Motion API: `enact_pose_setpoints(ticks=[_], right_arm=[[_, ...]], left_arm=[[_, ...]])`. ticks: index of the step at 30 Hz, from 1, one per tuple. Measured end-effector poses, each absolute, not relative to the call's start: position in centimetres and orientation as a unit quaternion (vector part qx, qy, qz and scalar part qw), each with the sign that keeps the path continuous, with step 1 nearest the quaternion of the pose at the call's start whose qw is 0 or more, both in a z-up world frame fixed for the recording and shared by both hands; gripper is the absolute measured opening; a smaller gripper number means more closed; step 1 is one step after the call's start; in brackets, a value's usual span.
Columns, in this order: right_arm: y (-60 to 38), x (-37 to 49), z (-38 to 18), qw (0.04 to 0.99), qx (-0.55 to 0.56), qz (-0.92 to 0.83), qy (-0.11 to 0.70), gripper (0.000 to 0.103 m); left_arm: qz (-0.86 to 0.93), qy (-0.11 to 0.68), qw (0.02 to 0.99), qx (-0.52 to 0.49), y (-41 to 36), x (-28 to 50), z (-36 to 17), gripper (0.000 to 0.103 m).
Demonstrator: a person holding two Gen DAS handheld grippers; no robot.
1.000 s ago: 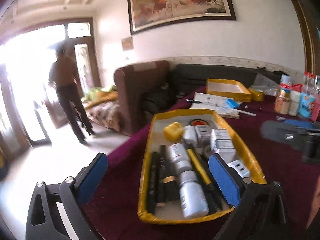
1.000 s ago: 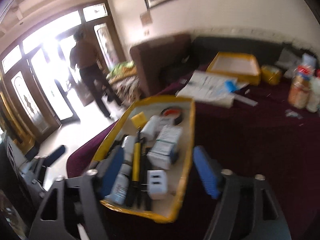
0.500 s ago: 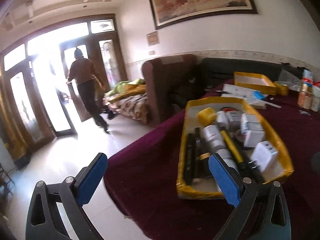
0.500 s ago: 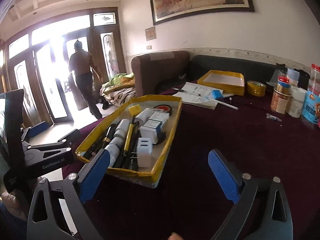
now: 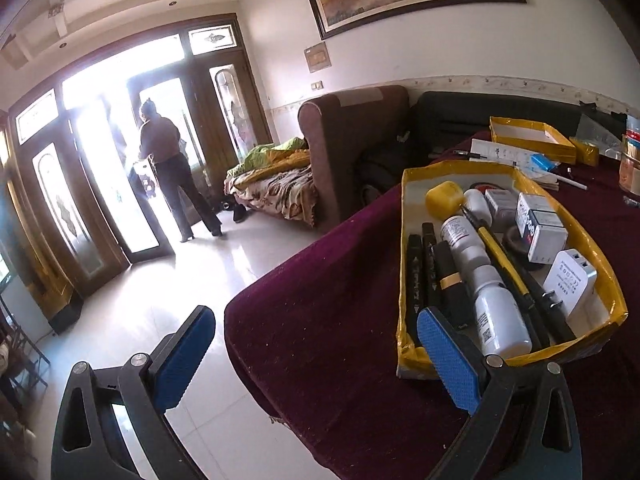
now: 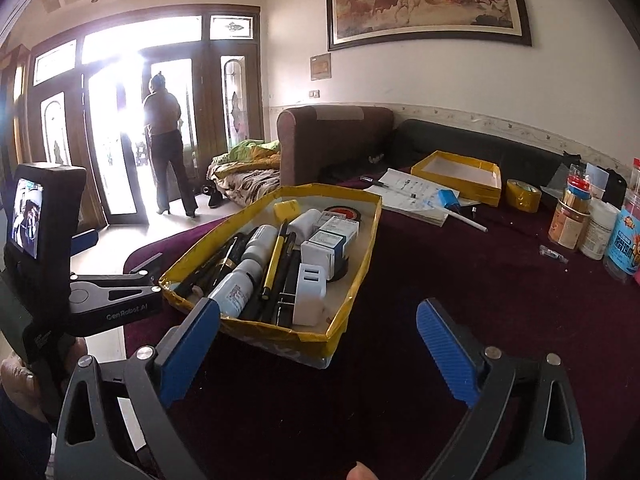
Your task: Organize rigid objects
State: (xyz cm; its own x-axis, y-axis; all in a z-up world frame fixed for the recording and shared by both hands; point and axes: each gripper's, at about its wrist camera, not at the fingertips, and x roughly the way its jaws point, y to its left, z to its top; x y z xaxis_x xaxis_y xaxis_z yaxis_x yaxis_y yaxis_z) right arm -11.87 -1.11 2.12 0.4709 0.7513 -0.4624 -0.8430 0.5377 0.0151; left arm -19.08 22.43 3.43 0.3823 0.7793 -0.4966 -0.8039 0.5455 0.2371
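Two tongs, both spread wide and both empty: my left gripper hangs off the table's corner with its right pad just before the near wall of the full tray, and my right gripper hovers over bare maroon cloth with the same tray ahead and to its left. The tray sits near the table's left edge, packed with markers, white bottles, a yellow-handled tool, small boxes and a white plug adapter. Nearly all the long things lie with their length running away from me, along the tray's own long axis, so my jaws, which open sideways, would straddle a bottle or a pen across its narrow width without turning. I judge the left tongs the nearer for the markers and the closest bottle, which lie straight ahead and slightly right of it; the right one is better placed for the adapter at the tray's near right corner. A second, empty-looking tray lies far back on the right (likely where things go, though I can't be sure), well apart from both tongs, on my right gripper's side.
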Motion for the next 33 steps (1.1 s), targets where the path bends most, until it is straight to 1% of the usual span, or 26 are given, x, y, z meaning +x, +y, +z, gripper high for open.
enact_pose_setpoints(ticks=[22, 27, 33], right_arm=[[-1.02, -11.85, 1.85, 0.849, -0.114, 0.468, 0.216, 0.099], [-1.09, -11.83, 1.76, 0.849, -0.115, 0.468, 0.217, 0.099], [-1.15, -11.74, 1.74, 0.849, -0.114, 0.468, 0.218, 0.099]], left_arm=[[0.474, 0.298, 0.828, -0.017, 22.33, -19.13, 2.97, 0.102], [0.464, 0.306, 0.830, -0.032, 22.60, -19.37, 2.92, 0.102], [0.466, 0.297, 0.833, -0.021, 22.00, -19.57, 3.12, 0.102]])
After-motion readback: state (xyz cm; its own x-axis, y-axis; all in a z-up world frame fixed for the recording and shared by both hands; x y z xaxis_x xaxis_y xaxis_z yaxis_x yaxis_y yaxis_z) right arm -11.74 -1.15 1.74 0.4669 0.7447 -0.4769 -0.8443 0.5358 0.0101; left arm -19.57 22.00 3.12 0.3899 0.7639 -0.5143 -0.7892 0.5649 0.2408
